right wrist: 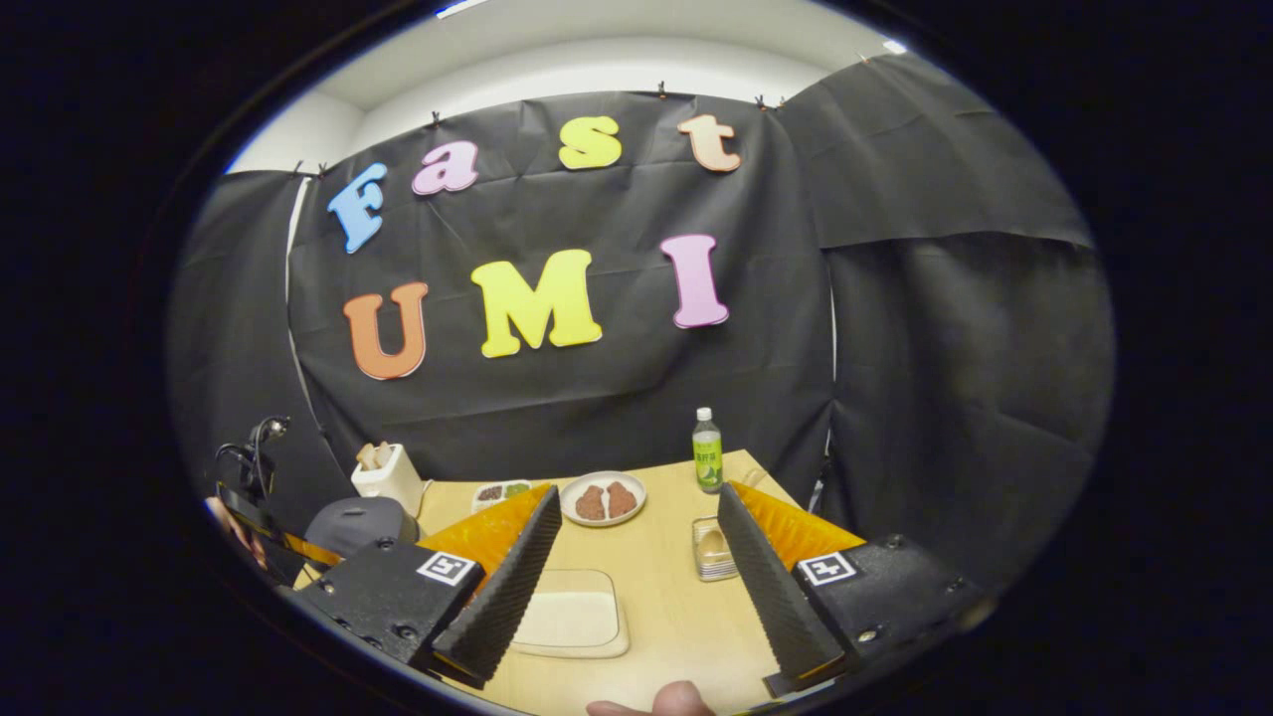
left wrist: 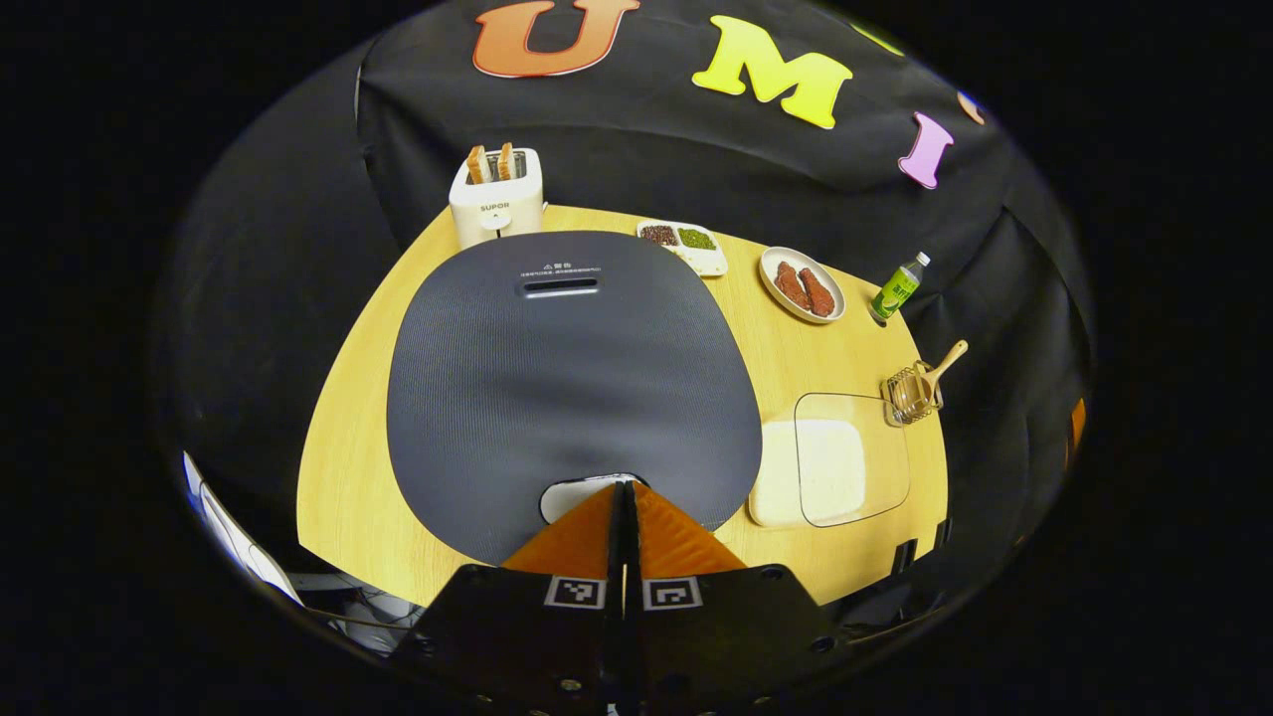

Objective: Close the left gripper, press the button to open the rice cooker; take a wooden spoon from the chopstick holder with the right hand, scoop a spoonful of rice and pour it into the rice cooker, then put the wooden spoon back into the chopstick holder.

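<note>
Left gripper view, near to far: the left gripper (left wrist: 625, 489) is clenched, its two fingers pressed together with nothing between them, the tips resting at the pale release button (left wrist: 572, 494) on the front edge of the dark grey ribbed lid of the rice cooker (left wrist: 567, 388). The lid is down. Beside the cooker, toward the view's right, a clear square container of white rice (left wrist: 830, 467) sits on the light wooden desk (left wrist: 348, 497). Just beyond it, near the desk edge, stands the wire chopstick holder (left wrist: 913, 394) with the wooden spoon (left wrist: 940, 366) leaning in it, handle pointing up and outward. Farther back lie an oval plate with two reddish-brown pieces of food (left wrist: 803, 285) and a green plastic bottle (left wrist: 899, 287); at the rear are a white divided tray of dark and green beans (left wrist: 684, 244) and a white toaster holding two slices of bread (left wrist: 495, 194).

Right gripper view, near to far: the right gripper (right wrist: 636, 582) is released, its fingers spread wide above the desk and holding nothing. A fingertip of the person's hand (right wrist: 666, 701) shows at the lower edge. Between the fingers lie the rice container and, toward the right finger, the chopstick holder partly hidden behind it.
</note>
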